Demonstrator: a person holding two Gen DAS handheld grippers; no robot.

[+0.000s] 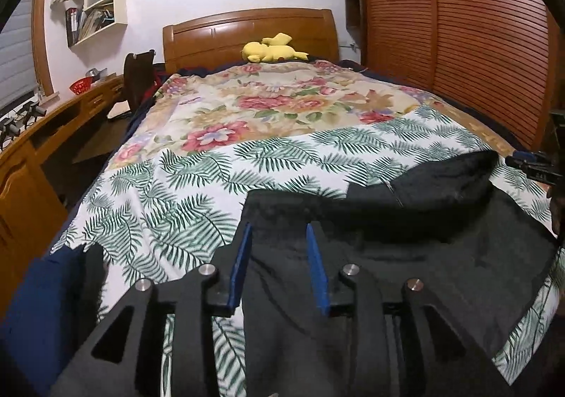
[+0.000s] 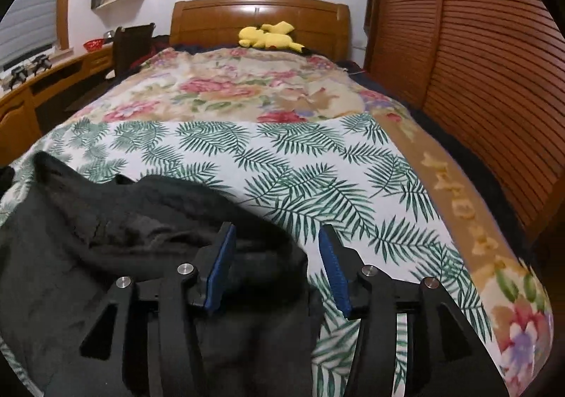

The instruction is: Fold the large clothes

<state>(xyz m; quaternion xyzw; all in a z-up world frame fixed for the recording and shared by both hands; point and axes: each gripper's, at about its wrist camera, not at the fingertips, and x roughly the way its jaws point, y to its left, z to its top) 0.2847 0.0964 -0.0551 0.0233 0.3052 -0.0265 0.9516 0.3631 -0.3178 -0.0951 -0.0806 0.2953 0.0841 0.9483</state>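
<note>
In the left wrist view, a black fleece garment point(image 1: 406, 220) is seen lying crumpled on the near part of a white sheet printed with green fern leaves point(image 1: 197, 192), which is spread over the near half of a bed; farther off a floral bedspread with red and pink blooms point(image 1: 268, 104) is laid up to a glossy brown wooden headboard point(image 1: 247, 33), against which a yellow plush toy point(image 1: 272, 51) is propped. The left gripper point(image 1: 279, 231) is held low over the garment's near left portion, its blue-padded fingers point(image 1: 243, 262) spread apart, with dark cloth lying below and between them but not pinched. At the far right edge the tip of the other tool is just visible. A wooden worktop point(image 1: 63, 121) runs along the left wall. In the right wrist view, the same garment point(image 2: 106, 238) is found at the near left of the fern sheet point(image 2: 317, 167), its right edge reaching under the right gripper point(image 2: 275, 236). The jaws are spread, the left pad point(image 2: 220, 266) resting over the cloth, the right one over bare sheet; nothing is clamped.
</note>
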